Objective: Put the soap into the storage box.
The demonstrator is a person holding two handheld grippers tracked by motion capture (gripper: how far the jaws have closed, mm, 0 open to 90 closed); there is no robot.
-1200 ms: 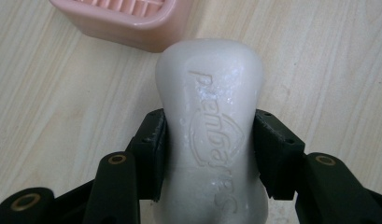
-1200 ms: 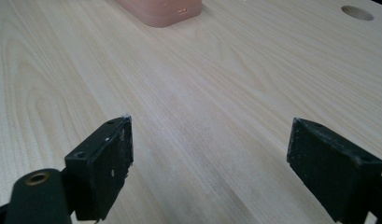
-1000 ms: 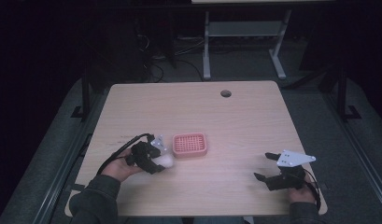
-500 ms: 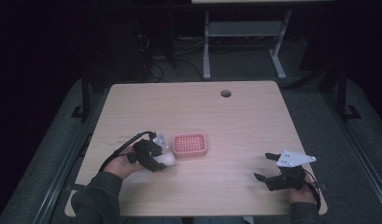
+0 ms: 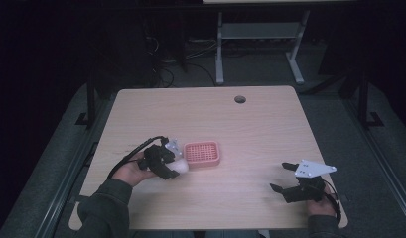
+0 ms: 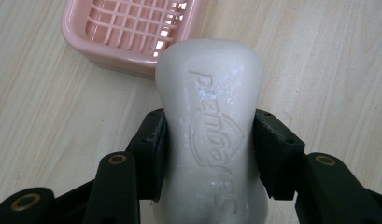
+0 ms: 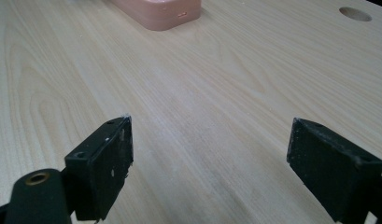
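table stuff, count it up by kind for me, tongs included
soap bar: 1, white, clamped in the left tongs
soap dish: 1, pink, with a grid floor
tongs: 2, the left ones and the right tongs, which are open with nothing in them
total: 4

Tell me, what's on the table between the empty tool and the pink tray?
Nothing. In the right gripper view, bare wood runs from the open right tool up to the pink tray. The high view shows the same bare table.
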